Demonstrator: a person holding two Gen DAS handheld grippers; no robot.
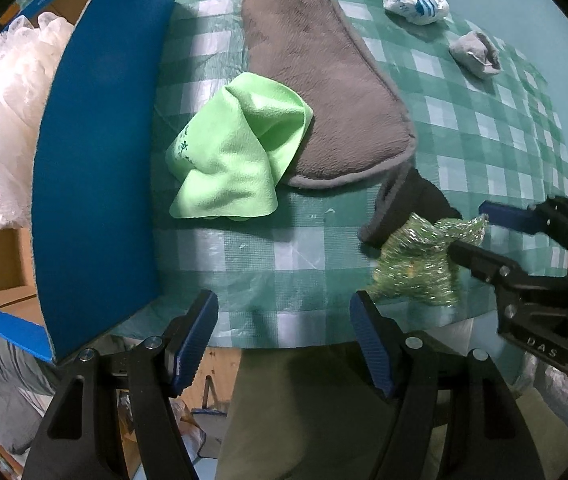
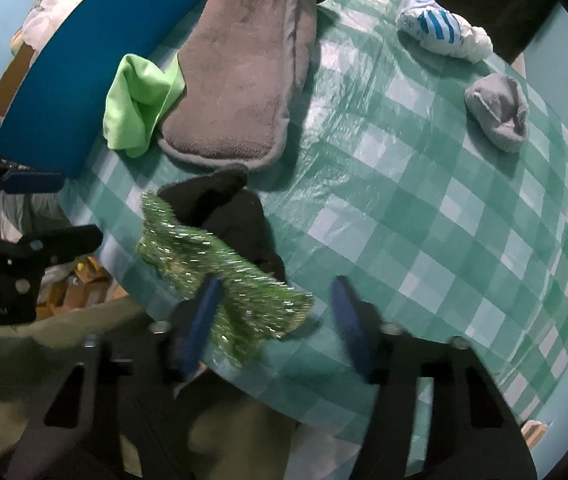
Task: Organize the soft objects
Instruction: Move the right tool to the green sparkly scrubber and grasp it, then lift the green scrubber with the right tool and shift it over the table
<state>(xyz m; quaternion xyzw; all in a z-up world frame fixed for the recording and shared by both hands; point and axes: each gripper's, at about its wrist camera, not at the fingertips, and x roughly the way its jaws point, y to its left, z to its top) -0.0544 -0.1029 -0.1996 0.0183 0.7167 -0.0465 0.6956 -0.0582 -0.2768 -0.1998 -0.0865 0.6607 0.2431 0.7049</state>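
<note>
Beside the grey mitt [image 1: 316, 80], right gripper [image 2: 275, 316] jaws apart around glittery green scrubber [image 2: 219, 276], not pinching, left gripper [image 1: 284, 336] wide open, holding nothing

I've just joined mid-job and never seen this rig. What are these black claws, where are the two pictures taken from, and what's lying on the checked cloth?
A person holds a hand-held gripper in each hand; each carries a fisheye camera looking along its fingers.

Left view: the left hand-held gripper is open and empty.

Right view: the right hand-held gripper straddles a sparkly green scrubber, not visibly clamped.

On the checked tablecloth: green cloth, grey mitt, black fabric, two balled socks. A blue-flapped box stands beside.
</note>
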